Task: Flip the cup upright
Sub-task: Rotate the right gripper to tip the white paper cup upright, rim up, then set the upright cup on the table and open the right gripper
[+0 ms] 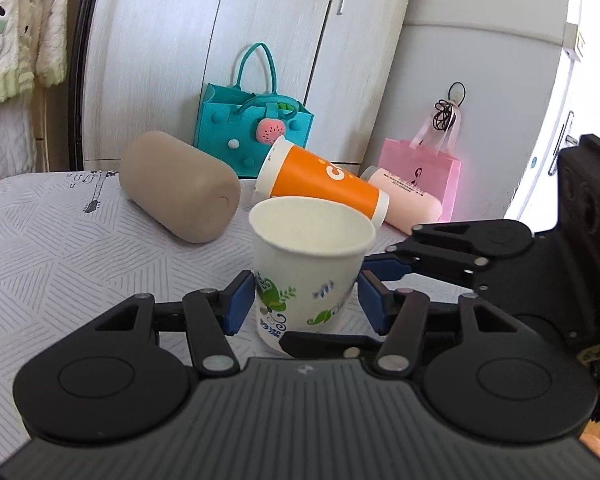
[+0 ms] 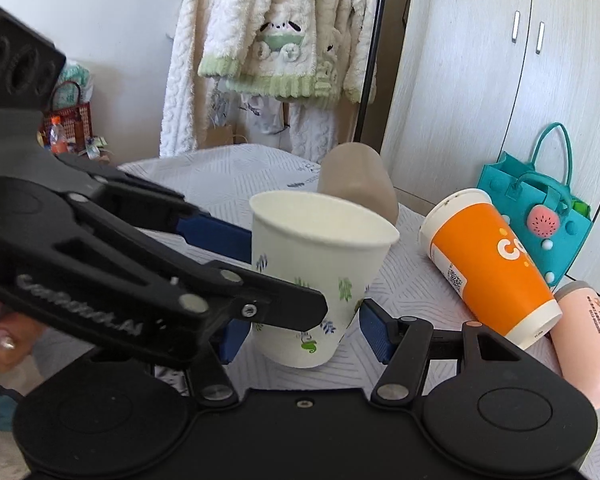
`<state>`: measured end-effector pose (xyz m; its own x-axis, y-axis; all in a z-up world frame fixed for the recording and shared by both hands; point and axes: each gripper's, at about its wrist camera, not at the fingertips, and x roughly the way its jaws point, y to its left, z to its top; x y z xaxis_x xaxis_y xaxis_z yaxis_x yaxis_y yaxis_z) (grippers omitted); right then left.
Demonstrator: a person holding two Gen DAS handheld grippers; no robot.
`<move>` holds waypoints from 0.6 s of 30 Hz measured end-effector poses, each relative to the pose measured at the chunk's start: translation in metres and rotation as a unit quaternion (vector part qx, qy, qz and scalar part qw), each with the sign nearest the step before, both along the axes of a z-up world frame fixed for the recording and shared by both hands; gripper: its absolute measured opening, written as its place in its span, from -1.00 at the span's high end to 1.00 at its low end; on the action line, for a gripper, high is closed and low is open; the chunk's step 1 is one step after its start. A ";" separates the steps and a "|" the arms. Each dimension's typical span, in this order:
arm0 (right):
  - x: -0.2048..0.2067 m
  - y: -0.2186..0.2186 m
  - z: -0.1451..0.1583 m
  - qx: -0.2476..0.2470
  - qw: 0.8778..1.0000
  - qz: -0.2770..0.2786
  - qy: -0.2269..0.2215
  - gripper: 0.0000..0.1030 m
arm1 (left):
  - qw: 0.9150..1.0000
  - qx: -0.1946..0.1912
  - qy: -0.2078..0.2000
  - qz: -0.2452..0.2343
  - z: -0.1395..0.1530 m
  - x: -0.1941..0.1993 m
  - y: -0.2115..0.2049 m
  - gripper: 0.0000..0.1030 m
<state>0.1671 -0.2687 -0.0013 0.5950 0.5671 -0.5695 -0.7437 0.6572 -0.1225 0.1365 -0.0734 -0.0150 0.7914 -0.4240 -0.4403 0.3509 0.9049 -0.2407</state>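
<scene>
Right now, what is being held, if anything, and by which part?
The left gripper pinches the paper cup by its side walls, about mid-height. The right gripper only brackets the cup's lower part, with a gap showing on one side.

The white paper cup (image 1: 306, 268) serves as landmark. In the right wrist view the left gripper (image 2: 256, 276) crosses in front of it, hiding its lower left side. Behind it, the tan roll (image 2: 358, 178) shows only its top. To its right, the pink bottle (image 2: 584, 340) is cut by the frame edge, its print too small to read. The cup's rim is slightly blurred.
</scene>
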 end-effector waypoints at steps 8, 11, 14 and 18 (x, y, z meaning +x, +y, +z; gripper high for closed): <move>0.009 0.006 -0.010 0.004 1.000 -0.006 -0.001 -0.26 | 1.000 -0.003 -0.003 0.002 -0.009 0.006 0.005 -0.09; 0.010 0.007 -0.012 0.007 1.000 -0.007 0.000 -0.26 | 1.000 -0.005 -0.002 0.002 -0.010 0.008 0.005 -0.09; 0.011 0.005 -0.013 0.012 1.000 -0.010 0.005 -0.26 | 1.000 -0.011 0.014 -0.003 -0.011 0.010 0.007 -0.14; 0.009 0.003 -0.009 0.013 1.000 -0.026 0.009 -0.44 | 0.999 -0.027 0.027 -0.002 -0.011 0.010 0.017 -0.42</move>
<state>0.1763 -0.2658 -0.0103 0.6132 0.5511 -0.5659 -0.7107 0.6976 -0.0908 0.1467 -0.0559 -0.0255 0.7658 -0.4510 -0.4584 0.3388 0.8888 -0.3085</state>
